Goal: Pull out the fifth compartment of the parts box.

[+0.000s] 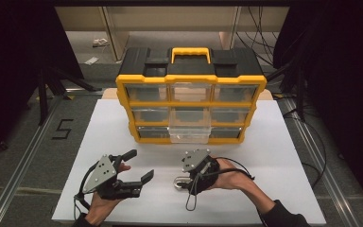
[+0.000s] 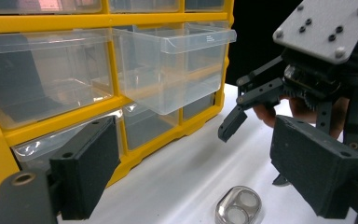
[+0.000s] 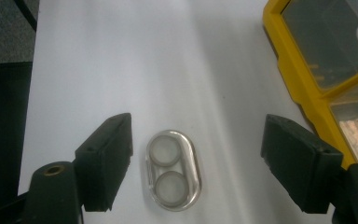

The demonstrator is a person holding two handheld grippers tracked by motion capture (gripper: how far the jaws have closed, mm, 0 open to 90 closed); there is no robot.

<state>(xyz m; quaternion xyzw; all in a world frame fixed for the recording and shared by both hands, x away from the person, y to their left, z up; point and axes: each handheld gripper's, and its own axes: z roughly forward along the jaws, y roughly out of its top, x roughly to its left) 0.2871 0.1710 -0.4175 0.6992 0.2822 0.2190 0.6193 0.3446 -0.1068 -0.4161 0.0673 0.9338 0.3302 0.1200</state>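
Between the spread jaws of the right gripper (image 3: 198, 163), near the front edge of the white table (image 1: 274, 156), lies a small clear oval piece with two round rings inside (image 3: 173, 169); the pads stand apart on either side of it and touch nothing, so the piece is framed but not yet gripped. It seems the step in hand is to pick this piece up, probably to carry it to the pulled-out clear drawer (image 2: 177, 65) in the middle of the yellow organizer (image 1: 191, 101) at the far side. To do this well, the right gripper should come straight down until the pads sit low against the table, with the oval's narrow width crossing the gap, then close slowly so the smooth, glossy rim does not squirt out sideways. The piece lies slightly nearer the left pad in the right gripper view, so a small nudge to centre it would help both pads meet it together. To the left, the left gripper (image 1: 137, 166) hovers over the table with its jaws wide apart and holding nothing, aimed toward the organizer; it is best kept still and clear of the approach. Once clamped, the lift should be gentle, since the piece looks slippery.
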